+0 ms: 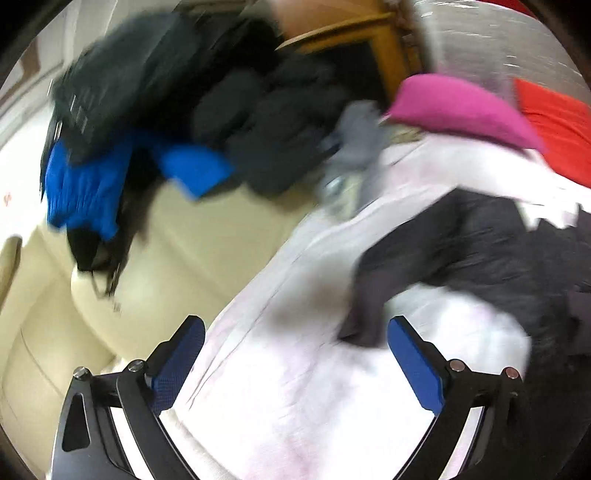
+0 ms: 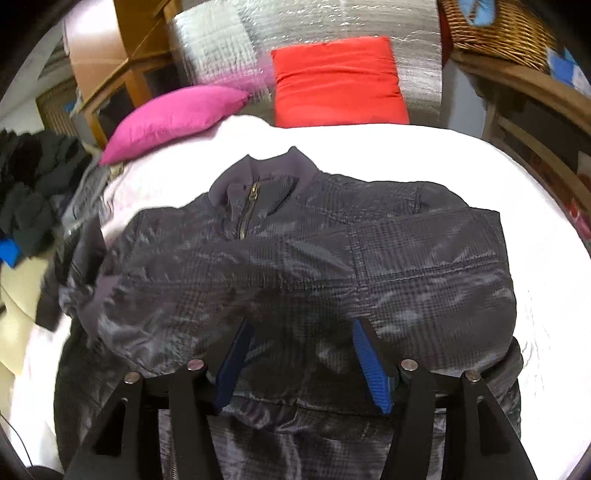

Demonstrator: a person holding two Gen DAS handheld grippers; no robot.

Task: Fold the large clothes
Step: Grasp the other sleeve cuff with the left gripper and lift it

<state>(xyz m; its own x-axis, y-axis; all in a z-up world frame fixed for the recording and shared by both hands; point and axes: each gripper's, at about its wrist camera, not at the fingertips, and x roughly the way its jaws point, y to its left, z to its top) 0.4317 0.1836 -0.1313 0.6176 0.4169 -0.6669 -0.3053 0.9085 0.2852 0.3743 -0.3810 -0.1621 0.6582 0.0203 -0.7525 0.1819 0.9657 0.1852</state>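
Observation:
A dark checked jacket [image 2: 332, 258] lies front up on the white bed sheet [image 2: 535, 258], collar at the far end, zip shut, both sleeves laid across the chest. My right gripper [image 2: 303, 350] hangs over its lower part, jaws half apart. A bulge of the fabric sits between them and the blue pad [image 2: 369, 362] shows bare. In the blurred left wrist view my left gripper [image 1: 295, 339] stands wide open over the bare sheet [image 1: 280, 398], holding nothing. The jacket [image 1: 461, 258] lies just to its right.
A heap of dark and blue clothes [image 1: 177, 110] sits on a cream sofa [image 1: 192, 240] left of the bed. A pink cushion [image 2: 177, 118] and a red cushion [image 2: 336, 81] lie at the bed's head against silver foil. A wicker basket [image 2: 498, 29] stands on wooden shelves at right.

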